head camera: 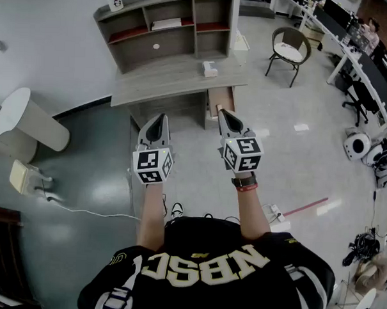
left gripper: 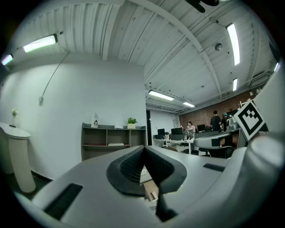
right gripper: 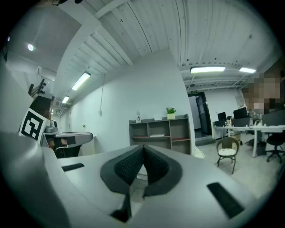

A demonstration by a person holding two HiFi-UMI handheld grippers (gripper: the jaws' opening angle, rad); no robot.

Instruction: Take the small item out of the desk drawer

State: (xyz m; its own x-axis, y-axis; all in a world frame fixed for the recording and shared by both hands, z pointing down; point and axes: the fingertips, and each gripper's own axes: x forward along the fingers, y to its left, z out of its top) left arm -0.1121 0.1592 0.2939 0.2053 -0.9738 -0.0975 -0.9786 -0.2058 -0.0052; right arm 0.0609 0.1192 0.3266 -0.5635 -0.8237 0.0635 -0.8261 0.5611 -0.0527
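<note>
Wooden drawer (head camera: 215, 97) open under grey desk (head camera: 177, 78)

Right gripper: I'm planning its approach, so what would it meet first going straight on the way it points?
Probably the open drawer of the desk; the right gripper aims at it, though height and depth are unclear.

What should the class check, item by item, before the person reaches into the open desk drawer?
1. Drawer pulled out: ok.
2. Small item visible inside it: cannot tell.
3. Right gripper open for grasping: not ok, jaws shut.
4. Left gripper empty: ok, jaws shut on nothing.
5. Grippers close to the desk: not ok, held well short of it.
</note>
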